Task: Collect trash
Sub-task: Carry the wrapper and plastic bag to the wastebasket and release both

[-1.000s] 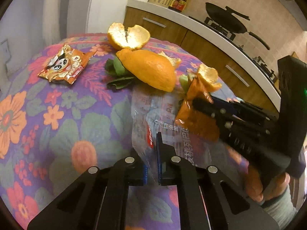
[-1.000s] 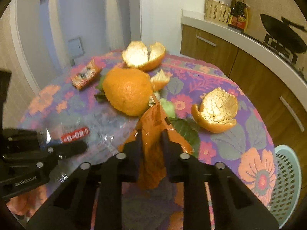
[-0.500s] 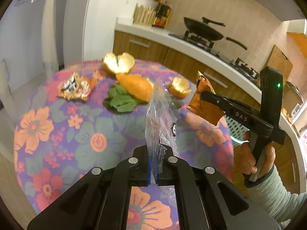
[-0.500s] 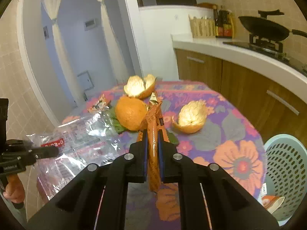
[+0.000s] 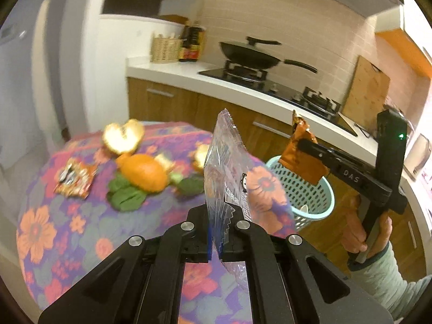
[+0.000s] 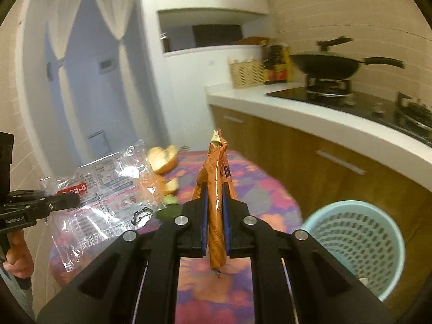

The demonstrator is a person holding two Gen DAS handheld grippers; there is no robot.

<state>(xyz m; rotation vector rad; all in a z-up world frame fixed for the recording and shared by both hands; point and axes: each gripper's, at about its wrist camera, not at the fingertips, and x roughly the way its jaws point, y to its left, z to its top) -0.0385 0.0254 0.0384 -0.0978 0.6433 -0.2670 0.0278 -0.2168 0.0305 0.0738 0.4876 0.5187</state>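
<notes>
My left gripper is shut on a clear plastic wrapper and holds it up above the floral table. The wrapper also shows in the right wrist view. My right gripper is shut on an orange snack wrapper, raised beside the table. In the left wrist view the orange wrapper hangs above the light blue trash basket. The basket stands on the floor at the right of the table.
On the table lie orange peels, a large peel piece, green leaves and a small orange snack packet. A kitchen counter with a wok runs behind.
Both grippers have lifted their wrappers off the table. The right gripper has carried the orange wrapper to the right, over the basket. The left gripper has risen and pulled back.
</notes>
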